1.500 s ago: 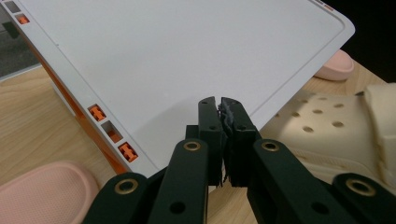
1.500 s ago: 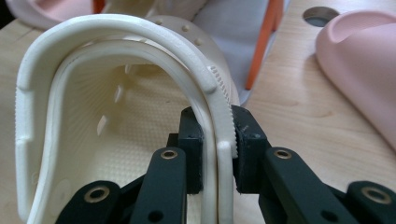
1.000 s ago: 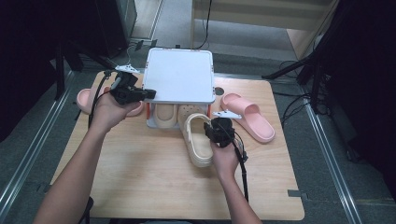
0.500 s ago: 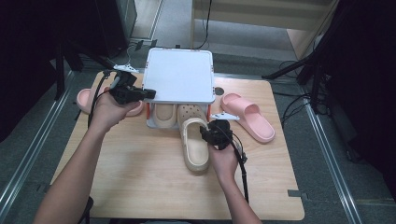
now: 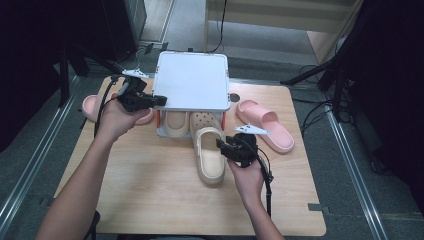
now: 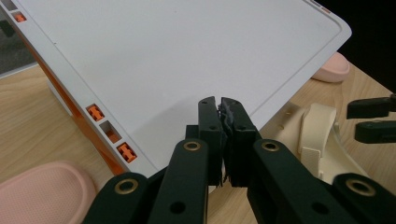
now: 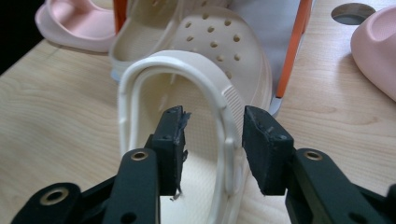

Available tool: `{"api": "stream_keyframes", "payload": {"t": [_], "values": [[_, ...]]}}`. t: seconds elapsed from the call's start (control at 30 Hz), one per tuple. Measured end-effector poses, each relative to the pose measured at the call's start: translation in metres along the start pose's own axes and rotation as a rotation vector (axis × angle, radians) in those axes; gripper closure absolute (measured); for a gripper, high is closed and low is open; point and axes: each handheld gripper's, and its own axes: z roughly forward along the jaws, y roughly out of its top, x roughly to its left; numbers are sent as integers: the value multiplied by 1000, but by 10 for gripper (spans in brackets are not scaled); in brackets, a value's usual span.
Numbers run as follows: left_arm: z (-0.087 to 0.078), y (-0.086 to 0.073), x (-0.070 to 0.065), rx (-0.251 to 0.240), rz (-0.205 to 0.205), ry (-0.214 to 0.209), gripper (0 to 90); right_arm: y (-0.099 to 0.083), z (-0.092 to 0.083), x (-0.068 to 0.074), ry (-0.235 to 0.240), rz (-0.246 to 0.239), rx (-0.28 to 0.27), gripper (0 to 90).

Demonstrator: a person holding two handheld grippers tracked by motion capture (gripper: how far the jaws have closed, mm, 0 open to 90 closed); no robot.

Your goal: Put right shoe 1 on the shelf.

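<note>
Cream clog [image 5: 209, 150] toe-in under white rack [image 5: 192, 85], pink slippers [image 5: 265, 124] flanking.

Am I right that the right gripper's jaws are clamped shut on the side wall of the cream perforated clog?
Not quite. The right gripper straddles the side wall of the cream perforated clog, but its jaws have just been opening and stand clear of it, as the right gripper view shows.

light: even overhead, table [image 5: 150, 200] bright, surroundings pretty much black | glare: white shelf top [image 6: 187, 60] a bit washed out | shadows: soft, short under the cream clog [image 7: 219, 70] | focus: high view soft and grainy, close-up jaws slightly blurry | distortion: mild bending at edges
</note>
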Motion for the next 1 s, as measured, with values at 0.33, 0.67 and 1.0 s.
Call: {"api": "stream_keyframes", "payload": {"t": [0.33,0.67,1.0], "values": [[0,0,0,1,5,2,874,-33,-30,14,41,-48,2,742],[0,0,-1,2,10,7,874,-58,-38,23,69,-64,30,864],[0,0,0,2,8,-1,873,-87,-27,33,103,-100,124,900]]}}
